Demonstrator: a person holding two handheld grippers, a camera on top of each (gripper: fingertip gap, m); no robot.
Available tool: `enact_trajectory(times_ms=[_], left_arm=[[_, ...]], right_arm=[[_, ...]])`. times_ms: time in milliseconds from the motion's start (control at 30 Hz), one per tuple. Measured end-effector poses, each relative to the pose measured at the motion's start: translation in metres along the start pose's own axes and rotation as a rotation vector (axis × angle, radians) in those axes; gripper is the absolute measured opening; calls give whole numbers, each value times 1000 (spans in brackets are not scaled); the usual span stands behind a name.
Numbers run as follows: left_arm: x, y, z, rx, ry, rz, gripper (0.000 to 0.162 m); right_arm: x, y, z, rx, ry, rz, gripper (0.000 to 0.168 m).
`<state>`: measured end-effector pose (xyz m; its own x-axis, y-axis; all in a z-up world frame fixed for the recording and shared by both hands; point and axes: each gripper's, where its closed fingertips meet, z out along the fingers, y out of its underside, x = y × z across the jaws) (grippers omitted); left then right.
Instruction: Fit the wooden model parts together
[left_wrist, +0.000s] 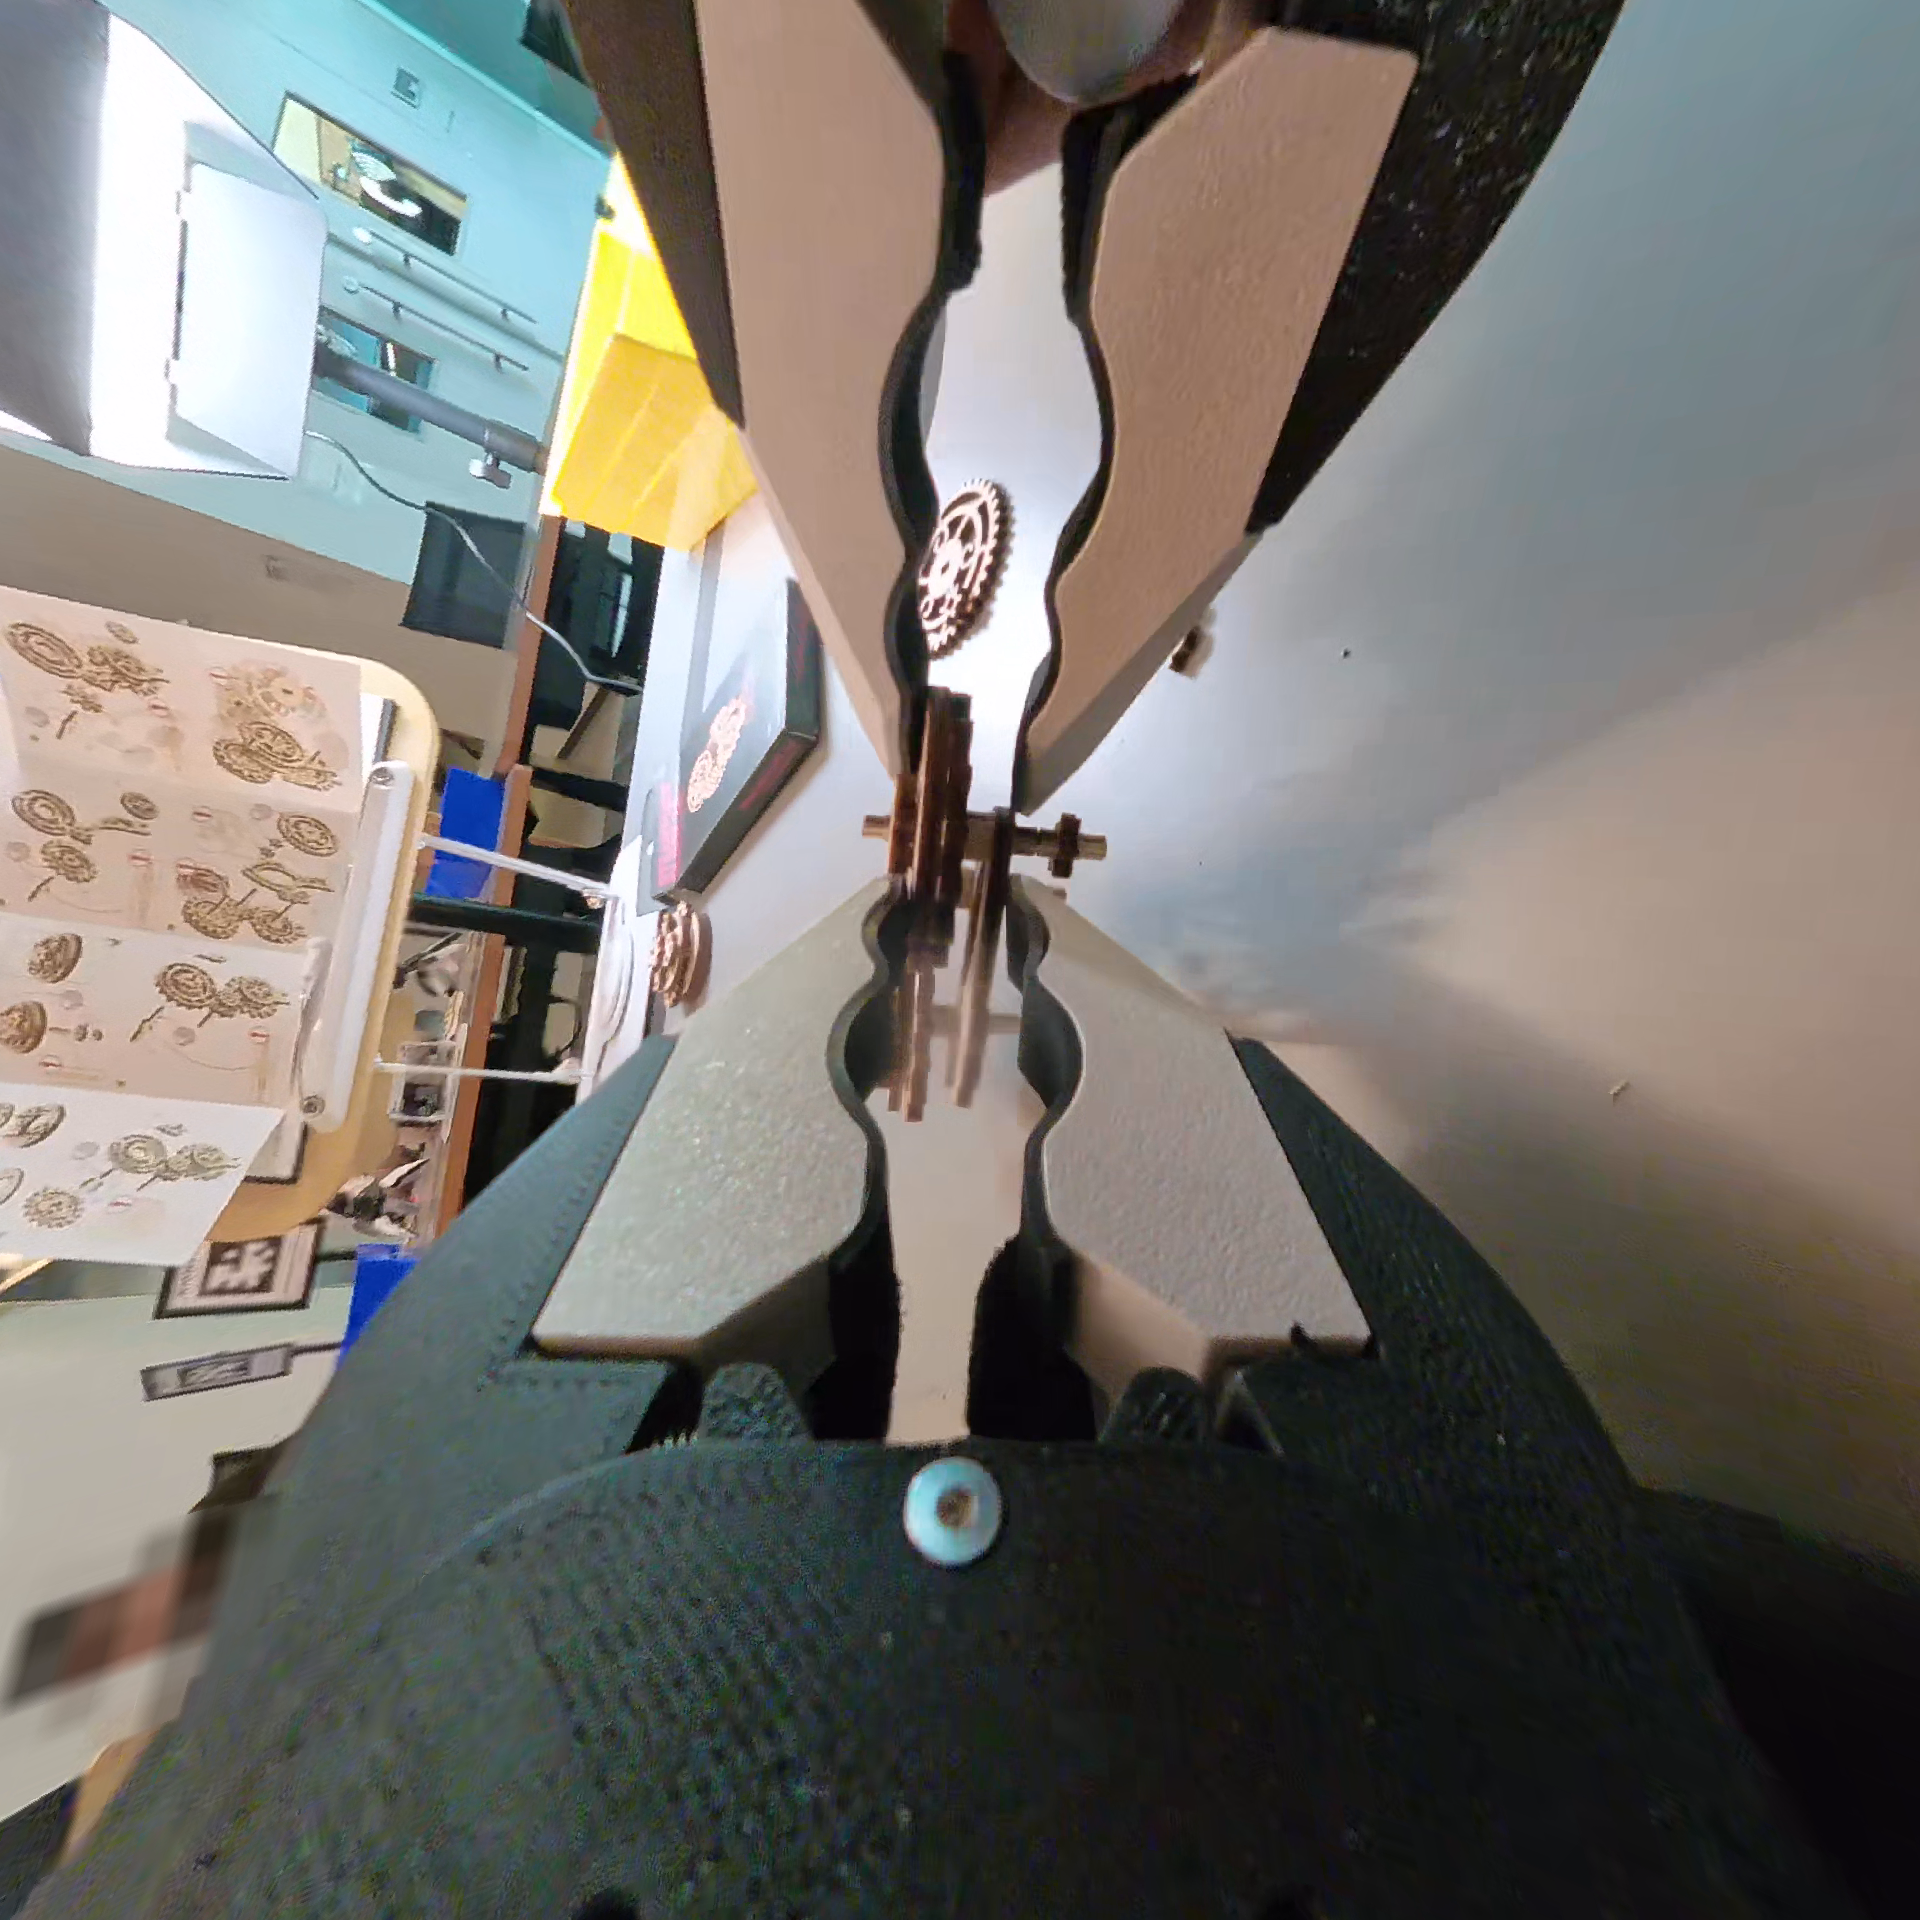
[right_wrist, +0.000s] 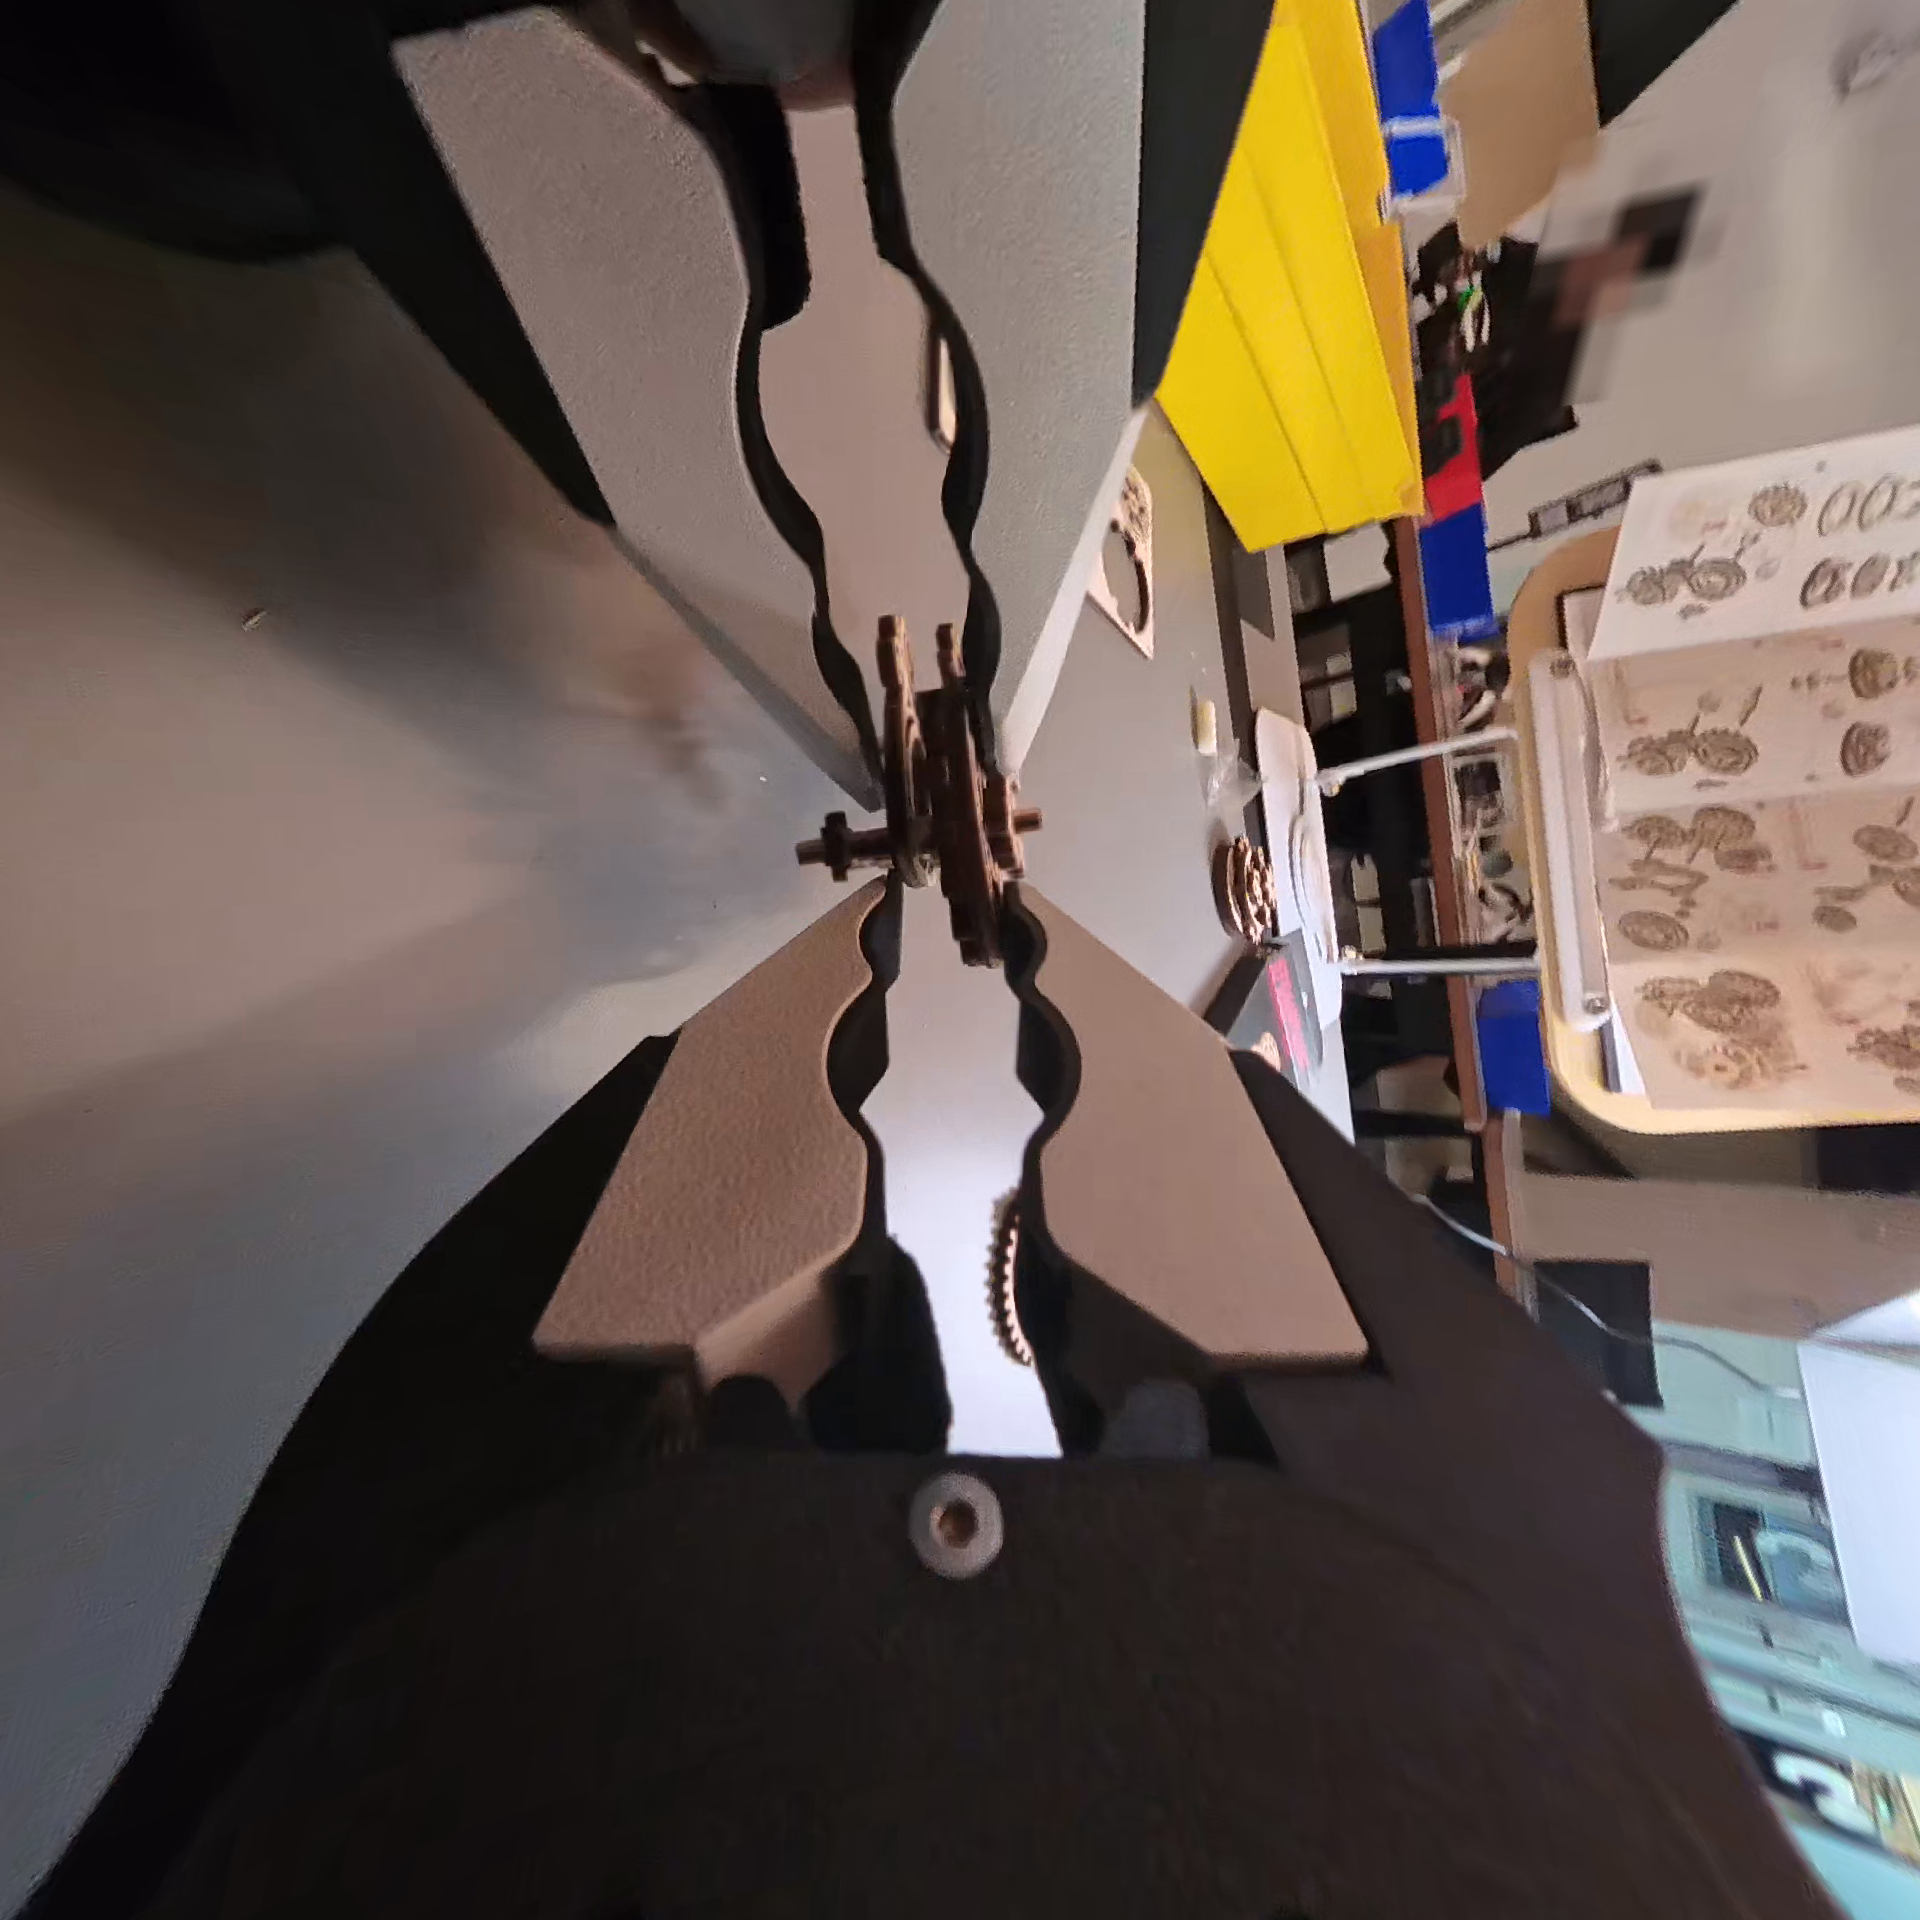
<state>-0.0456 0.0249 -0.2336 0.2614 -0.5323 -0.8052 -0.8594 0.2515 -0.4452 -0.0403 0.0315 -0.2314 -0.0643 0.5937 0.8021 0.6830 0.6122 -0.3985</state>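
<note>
A wooden gear assembly (left_wrist: 940, 831), several toothed discs on a short axle, hangs above the white table (left_wrist: 1455, 727) between my two grippers, which face each other tip to tip. My left gripper (left_wrist: 951, 904) is shut on the discs on its side. My right gripper (left_wrist: 961, 774) comes in from the opposite side, its fingers closed narrowly around the other edge of the discs. The right wrist view shows the same assembly (right_wrist: 935, 821), with the right gripper (right_wrist: 948, 904) below it and the left gripper (right_wrist: 935, 779) above. A loose wooden gear (left_wrist: 964, 566) lies on the table beyond.
A stack of wooden gears (left_wrist: 675, 951), a black box (left_wrist: 748, 758) and a cut-out wooden sheet (right_wrist: 1127, 561) lie on the table. Yellow bins (right_wrist: 1288, 312) stand at its far edge. An instruction sheet (left_wrist: 156, 883) hangs on a stand. A small wooden piece (left_wrist: 1190, 649) lies near the right gripper. Less than 4 cm separates the two grippers' tips.
</note>
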Motion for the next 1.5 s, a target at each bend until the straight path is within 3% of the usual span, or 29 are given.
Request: enact_trajectory(times_ms=[67, 367, 567, 667, 1033, 1233, 1300, 1367, 1467, 1500], left_arm=[[3, -4, -2, 43, 24, -22, 17], [8, -10, -2, 145, 93, -81, 16], [6, -7, 1, 126, 90, -100, 15], [4, -9, 1, 132, 86, -118, 15], [2, -12, -2, 170, 101, -178, 15], [12, 0, 3, 137, 209, -256, 52], [16, 13, 9, 88, 237, -271, 57], [22, 22, 14, 51, 273, -278, 53], [26, 26, 18, 26, 285, -271, 27], [26, 26, 19, 21, 283, -266, 26]], right_arm=[[2, 1, -3, 45, 14, -33, 6], [-4, 3, -7, 187, -40, -62, 6], [0, -4, -16, 229, -109, 140, 24], [-2, -4, -13, 186, -117, 173, 29], [1, -2, -5, 154, -119, 148, 21], [-6, 9, -8, 224, -155, 209, 21], [-7, 11, -10, 244, -160, 224, 21], [-9, 11, -13, 267, -168, 231, 21], [-12, 11, -14, 295, -179, 242, 21], [-13, 13, -14, 296, -179, 244, 21]])
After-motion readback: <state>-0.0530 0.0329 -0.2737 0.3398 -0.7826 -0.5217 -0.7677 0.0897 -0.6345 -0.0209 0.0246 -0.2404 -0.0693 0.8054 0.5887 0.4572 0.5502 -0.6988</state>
